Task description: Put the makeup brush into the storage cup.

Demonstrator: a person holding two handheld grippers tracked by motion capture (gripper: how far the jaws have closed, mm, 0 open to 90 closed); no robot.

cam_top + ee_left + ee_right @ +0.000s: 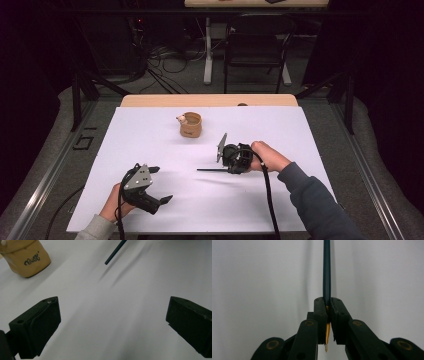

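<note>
- The dark teal pencil is clamped in the right gripper, a little past the table's middle toward three o'clock; its long shaft sticks out toward nine o'clock, seemingly just above the white sheet.
- It looks light, thin and stiff with a smooth painted barrel, so I judge it could swivel or slide in a light pinch.
- The hold sits at the sharpened end: bare yellow wood and the pale tip show between and behind the pads. A grip higher on the barrel, nearer the balance point, would likely steady it; the tip is the fragile part.
- The right jaws are closed tight on the pencil.
- The left gripper, at about seven o'clock, has its jaws spread wide and holds nothing.
- The tan cup with dark lettering stands near twelve o'clock, well apart from both grippers; something small and pale sits at its rim.
</note>
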